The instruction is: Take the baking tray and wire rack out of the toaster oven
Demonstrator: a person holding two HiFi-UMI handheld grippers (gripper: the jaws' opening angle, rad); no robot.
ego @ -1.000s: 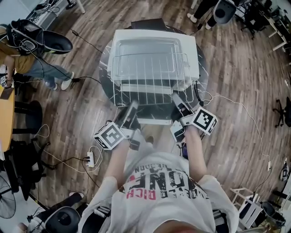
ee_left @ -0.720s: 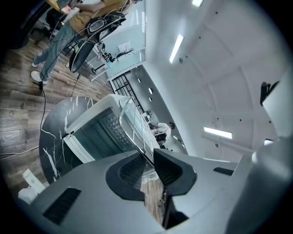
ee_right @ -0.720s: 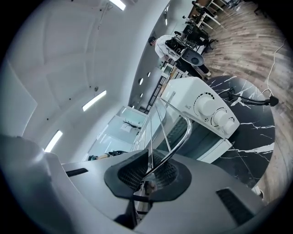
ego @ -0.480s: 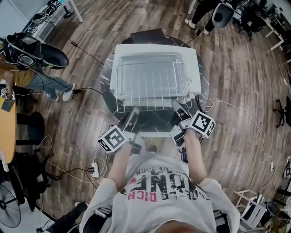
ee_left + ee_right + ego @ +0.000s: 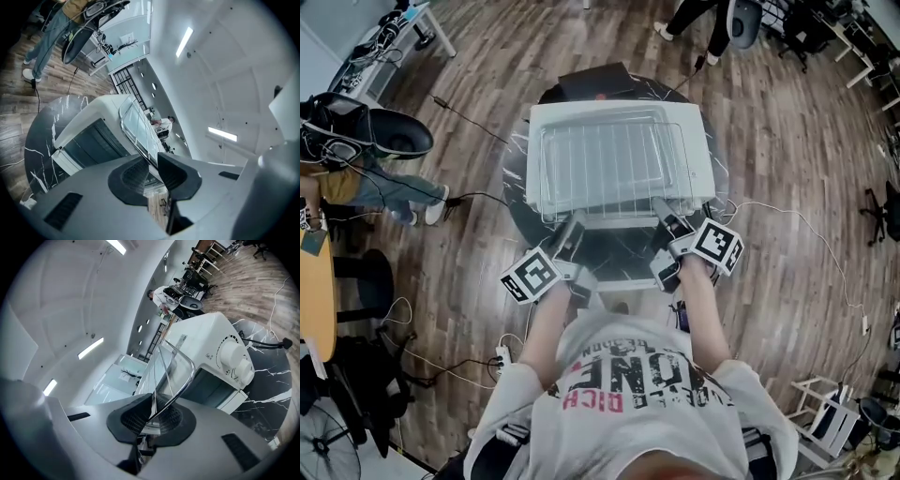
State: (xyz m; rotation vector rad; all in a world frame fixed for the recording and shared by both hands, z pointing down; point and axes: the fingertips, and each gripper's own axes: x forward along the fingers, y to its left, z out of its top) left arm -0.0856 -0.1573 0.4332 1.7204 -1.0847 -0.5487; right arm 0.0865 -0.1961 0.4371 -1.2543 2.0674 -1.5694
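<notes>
The wire rack (image 5: 614,169) lies level above the top of the white toaster oven (image 5: 705,159), and a shallow baking tray (image 5: 609,131) shows through its bars. My left gripper (image 5: 572,225) is shut on the rack's near edge at the left, and the thin wire (image 5: 136,126) runs between its pads (image 5: 129,180). My right gripper (image 5: 661,211) is shut on the near edge at the right, where the rack's curved corner (image 5: 180,364) passes between its pads (image 5: 171,420). The oven's glass door (image 5: 619,255) hangs open below both grippers.
The oven stands on a round dark marble table (image 5: 517,178), with its knobs (image 5: 236,359) on the right side. A person sits at far left (image 5: 356,155). A power strip (image 5: 502,356) and cables lie on the wooden floor. An orange table (image 5: 314,281) is at the left edge.
Both grippers have carried the wire rack away from the person. Earlier it overhung the oven's front above the open door; now it lies over the oven's top.
</notes>
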